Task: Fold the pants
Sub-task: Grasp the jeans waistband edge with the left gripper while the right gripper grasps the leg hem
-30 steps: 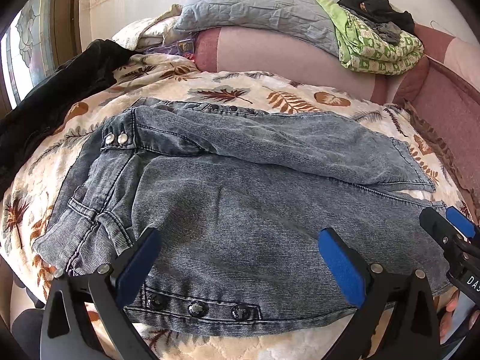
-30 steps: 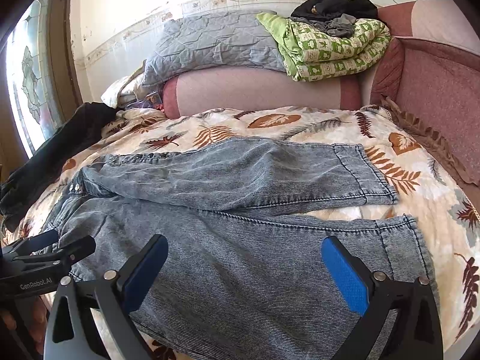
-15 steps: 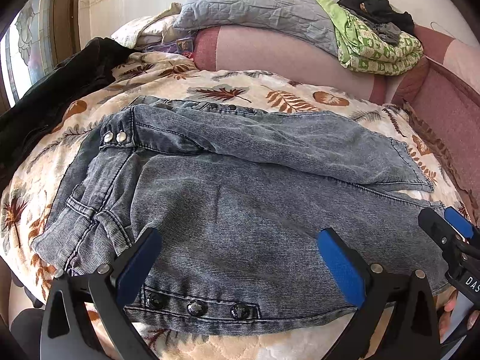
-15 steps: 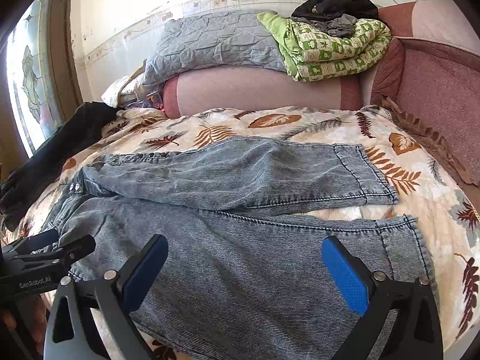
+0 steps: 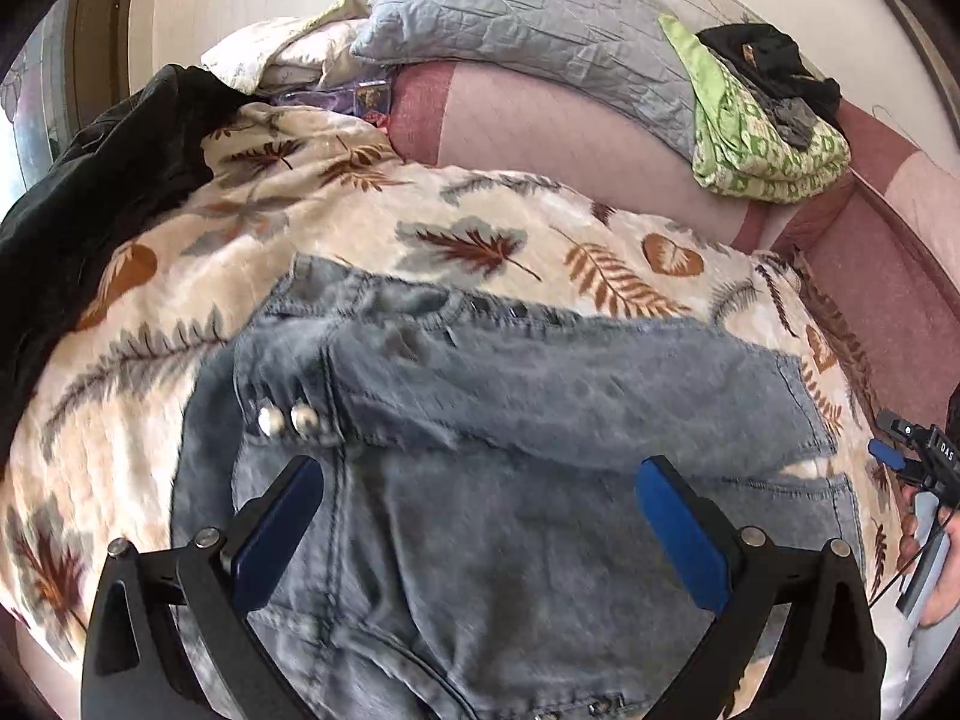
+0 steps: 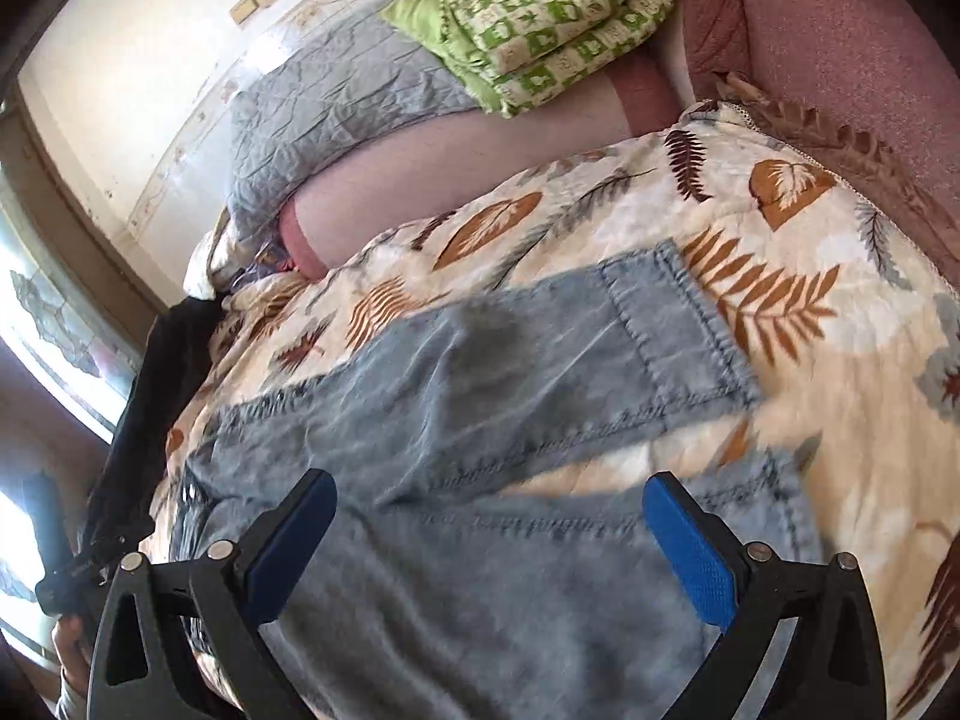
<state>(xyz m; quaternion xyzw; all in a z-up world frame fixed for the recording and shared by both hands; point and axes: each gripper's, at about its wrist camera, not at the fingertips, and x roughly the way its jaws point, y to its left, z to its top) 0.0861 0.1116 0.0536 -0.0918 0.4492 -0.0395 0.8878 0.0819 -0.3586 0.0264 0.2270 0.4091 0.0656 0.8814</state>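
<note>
Grey-blue denim pants (image 5: 510,480) lie spread flat on a leaf-patterned blanket (image 5: 336,228), waist to the left, legs running right. My left gripper (image 5: 474,522) is open and empty, low over the seat and waistband near two metal buttons (image 5: 288,420). My right gripper (image 6: 489,540) is open and empty over the near leg (image 6: 480,612), close to its hem; the far leg's hem (image 6: 672,336) lies beyond. The right gripper also shows at the left wrist view's right edge (image 5: 918,456).
A black garment (image 5: 90,192) lies on the blanket's left side. A grey pillow (image 5: 540,30) and a green patterned quilt (image 5: 762,138) rest on the pink sofa back (image 5: 540,132). A pink armrest (image 6: 852,72) borders the right. A window (image 6: 54,324) is at left.
Both grippers have moved forward and down, closer over the pants, and the right one has tilted. Both views are motion-blurred. Jaws stay open; the pants have not shifted.
</note>
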